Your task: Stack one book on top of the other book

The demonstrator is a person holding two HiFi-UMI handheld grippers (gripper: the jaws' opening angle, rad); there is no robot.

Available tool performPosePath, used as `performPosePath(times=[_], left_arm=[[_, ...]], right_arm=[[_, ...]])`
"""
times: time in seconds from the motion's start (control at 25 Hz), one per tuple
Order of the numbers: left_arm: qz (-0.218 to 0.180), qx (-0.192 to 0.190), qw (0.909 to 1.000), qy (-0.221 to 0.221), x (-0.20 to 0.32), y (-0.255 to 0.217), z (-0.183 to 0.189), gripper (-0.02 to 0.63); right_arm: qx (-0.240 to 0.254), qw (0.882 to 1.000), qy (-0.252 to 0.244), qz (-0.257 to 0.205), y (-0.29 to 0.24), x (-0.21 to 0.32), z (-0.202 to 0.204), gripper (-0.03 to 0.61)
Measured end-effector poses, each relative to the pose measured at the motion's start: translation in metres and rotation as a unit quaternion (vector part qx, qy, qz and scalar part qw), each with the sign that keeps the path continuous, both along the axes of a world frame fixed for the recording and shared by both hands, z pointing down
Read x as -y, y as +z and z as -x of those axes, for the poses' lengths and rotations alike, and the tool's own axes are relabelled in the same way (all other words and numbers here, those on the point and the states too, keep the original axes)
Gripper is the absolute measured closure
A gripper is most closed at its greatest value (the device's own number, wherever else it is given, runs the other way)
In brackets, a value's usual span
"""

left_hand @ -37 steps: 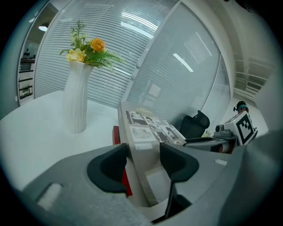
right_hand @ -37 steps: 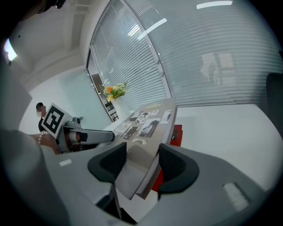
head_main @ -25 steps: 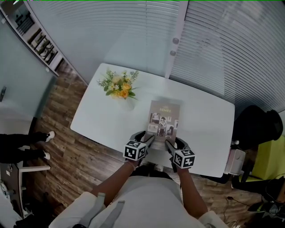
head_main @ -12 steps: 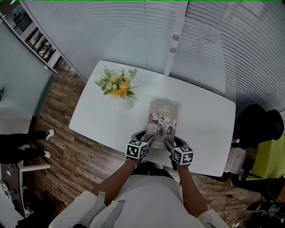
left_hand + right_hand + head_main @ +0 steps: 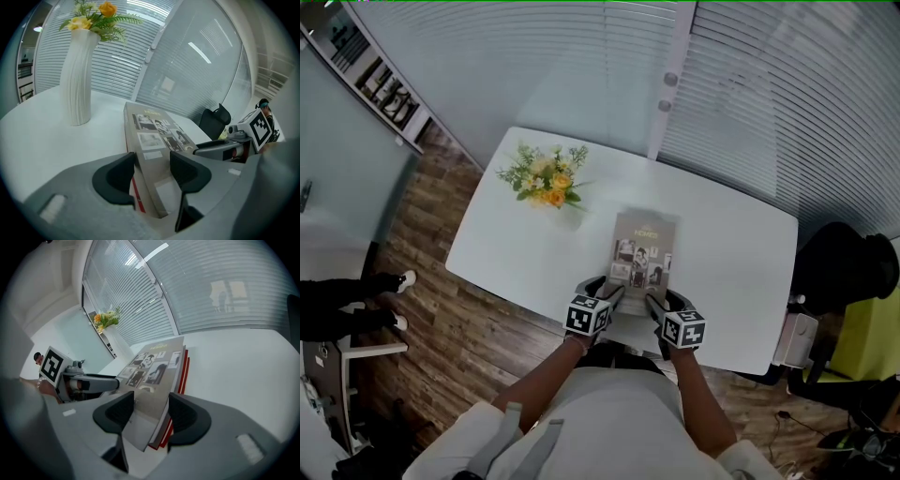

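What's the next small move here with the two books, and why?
Probably open both jaws: the left hand-held gripper and right hand-held gripper clamp the grey book at its near corners, and it already lies on the red book.

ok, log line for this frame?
phase: stacking | left tongs: shut on grey book, near-left corner | right tongs: shut on grey book, near-right corner | grey book: atop red book, edges roughly aligned

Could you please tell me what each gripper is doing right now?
Left gripper: jaws closed on the top book.
Right gripper: jaws closed on the top book too.
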State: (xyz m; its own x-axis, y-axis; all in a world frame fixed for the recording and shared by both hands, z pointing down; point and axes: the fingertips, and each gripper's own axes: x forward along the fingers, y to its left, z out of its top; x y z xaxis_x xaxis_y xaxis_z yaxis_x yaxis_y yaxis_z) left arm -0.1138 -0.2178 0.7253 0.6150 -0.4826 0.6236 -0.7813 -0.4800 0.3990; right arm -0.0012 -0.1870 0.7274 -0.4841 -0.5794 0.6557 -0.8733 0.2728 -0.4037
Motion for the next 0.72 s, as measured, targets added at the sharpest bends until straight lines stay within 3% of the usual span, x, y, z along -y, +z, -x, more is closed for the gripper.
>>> performPosePath(times=[0.32, 0.56, 0.72], left_arm=[[-0.030, 0.004, 0.9995, -0.003, 0.006, -0.022, 0.001, 0.365], [-0.099, 0.010, 0.9947, 0.025, 0.012, -0.059, -0.010, 0.367], [-0.149, -0.016, 0.9884, 0.023, 0.017, -0.101, -0.016, 0.430]], right_arm=[[-0.047, 0.998, -0.027, -0.038, -0.015, 0.000, -0.009, 0.344], [-0.065, 0.993, -0.031, -0.096, -0.052, 0.008, -0.021, 0.385], [-0.078, 0.986, -0.033, -0.143, -0.087, 0.014, -0.030, 0.424]])
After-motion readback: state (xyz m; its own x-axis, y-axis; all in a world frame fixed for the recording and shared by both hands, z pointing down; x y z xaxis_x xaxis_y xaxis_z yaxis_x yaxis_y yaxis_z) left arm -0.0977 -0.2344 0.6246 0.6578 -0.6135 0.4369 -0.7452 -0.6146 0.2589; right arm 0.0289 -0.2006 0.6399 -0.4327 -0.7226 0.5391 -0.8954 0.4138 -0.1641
